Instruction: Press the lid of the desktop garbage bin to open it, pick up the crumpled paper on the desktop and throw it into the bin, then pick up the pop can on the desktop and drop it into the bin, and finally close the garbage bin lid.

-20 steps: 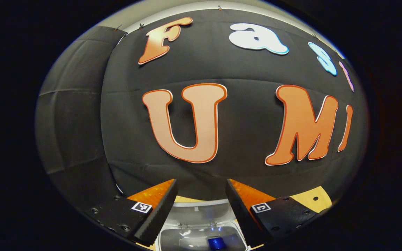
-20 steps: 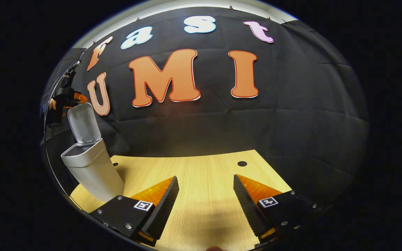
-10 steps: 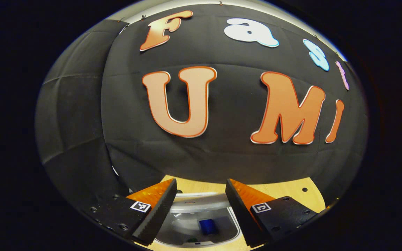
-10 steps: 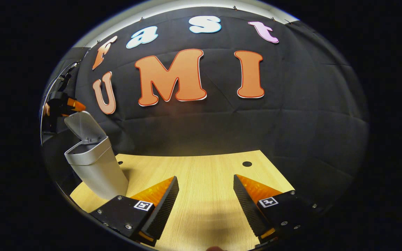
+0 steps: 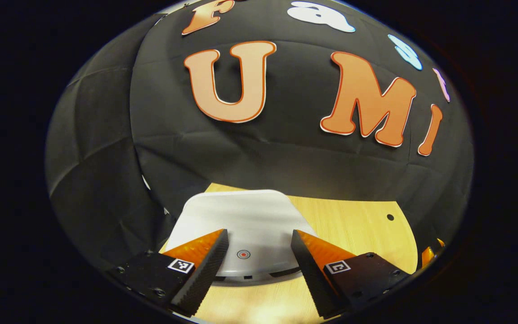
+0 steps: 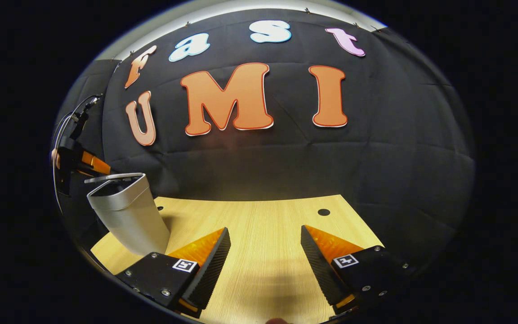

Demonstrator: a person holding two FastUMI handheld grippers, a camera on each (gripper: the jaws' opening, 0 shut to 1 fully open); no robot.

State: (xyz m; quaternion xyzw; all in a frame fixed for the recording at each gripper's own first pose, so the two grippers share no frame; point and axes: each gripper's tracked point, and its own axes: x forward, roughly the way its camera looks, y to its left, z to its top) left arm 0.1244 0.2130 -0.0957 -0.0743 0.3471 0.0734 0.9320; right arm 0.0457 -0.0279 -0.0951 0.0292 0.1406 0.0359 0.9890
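The lid (image 5: pixel 241 220) has swung down since a second ago, nearly flat on the bin (image 6: pixel 128 216). Left hand-held gripper (image 5: pixel 259 258), fingers spread and empty, hovers above it; lid at 12 o'clock, table's left end.
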